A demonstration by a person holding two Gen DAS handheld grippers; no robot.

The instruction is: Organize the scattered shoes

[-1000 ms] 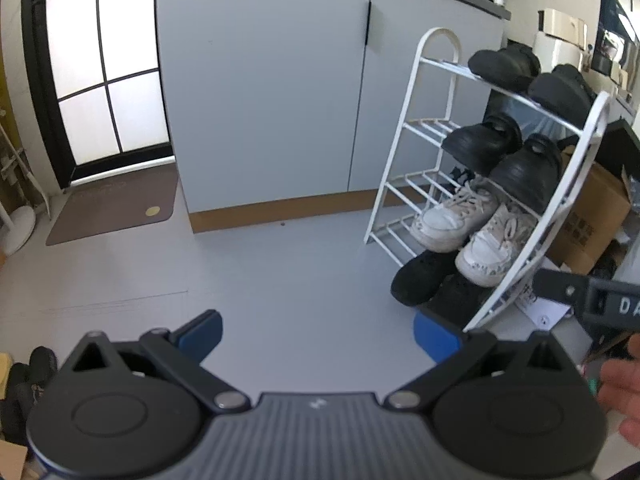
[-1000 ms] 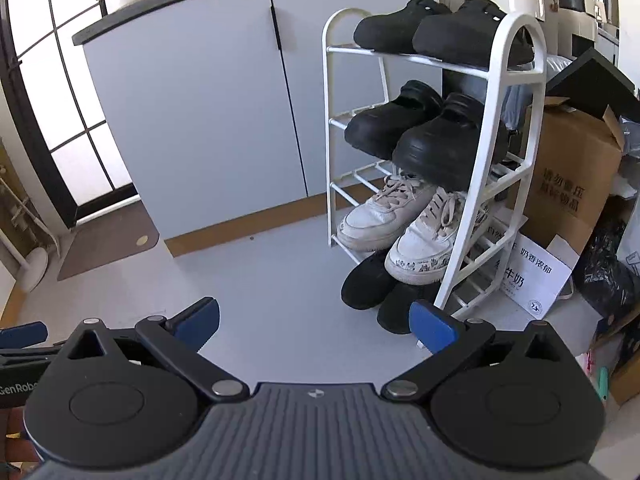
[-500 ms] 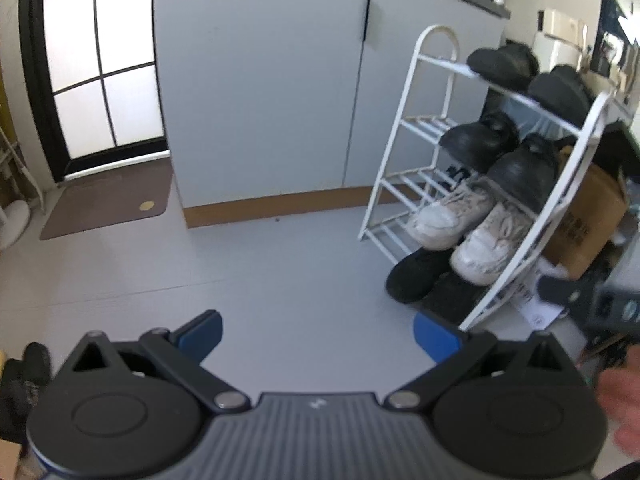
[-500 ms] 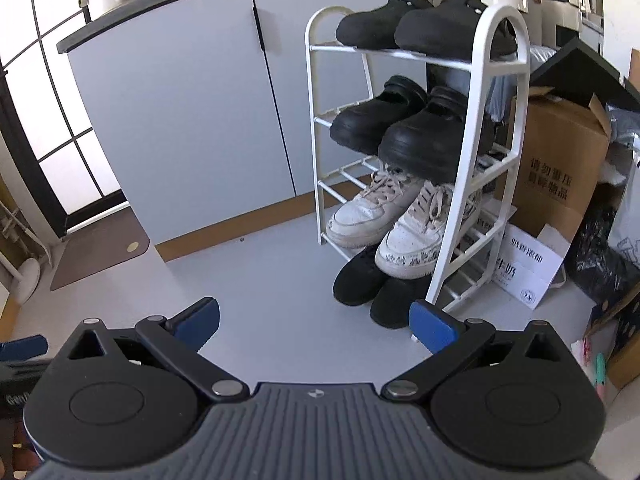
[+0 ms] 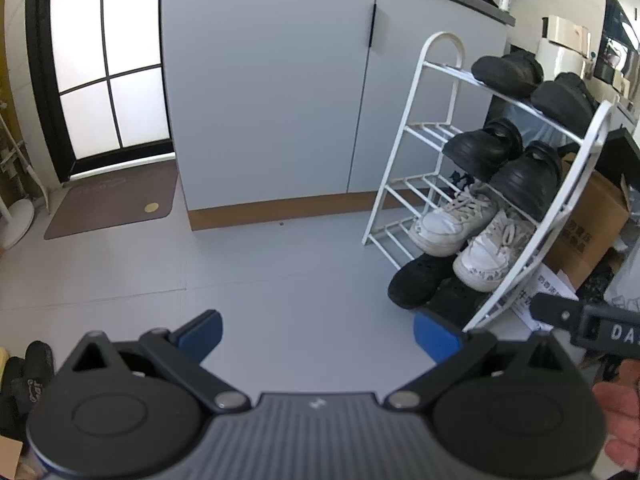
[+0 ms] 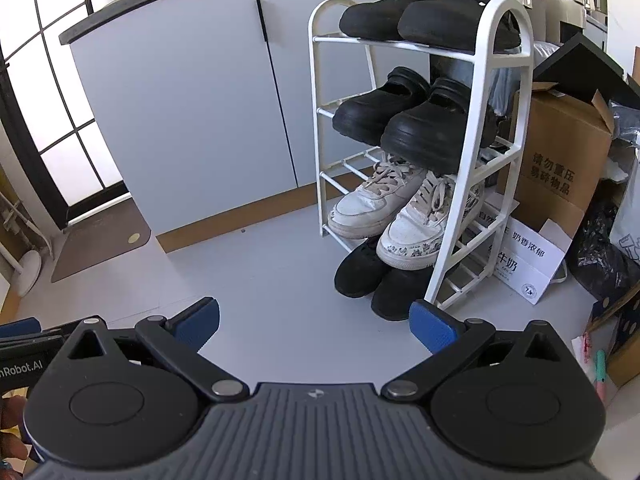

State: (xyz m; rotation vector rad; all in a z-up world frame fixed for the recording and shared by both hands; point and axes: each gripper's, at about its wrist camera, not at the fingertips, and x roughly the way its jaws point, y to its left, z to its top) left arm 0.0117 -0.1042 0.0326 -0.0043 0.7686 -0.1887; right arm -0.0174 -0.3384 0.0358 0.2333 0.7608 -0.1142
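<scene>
At the far left of the left wrist view, dark slippers [image 5: 24,372] lie on the floor [image 5: 280,280] by the frame edge, well apart from the rack. A brown doormat [image 5: 108,200] lies before the glass door [image 5: 108,68], and the grey cabinet [image 5: 272,92] stands between door and rack. The left gripper [image 5: 318,334] hangs over bare floor, blue pads spread wide, nothing between them. The right gripper [image 6: 314,326] is likewise spread wide and empty, just short of the rack's foot.

The white shoe rack [image 6: 500,128] stands right of the cabinet with four tiers. Its top shelf carries a pair of black clogs [image 6: 424,16]; the second shelf carries a pair of glossy black clogs [image 6: 408,120]; the third holds a pair of white lace-up sneakers [image 6: 396,208], toes outward. At the bottom sits a pair of black shoes [image 6: 372,276], toes poking past the frame onto the floor. Right of the rack stands a cardboard box [image 6: 560,152] with printed characters, a white milk carton box [image 6: 528,256] lying flattened at its base.
</scene>
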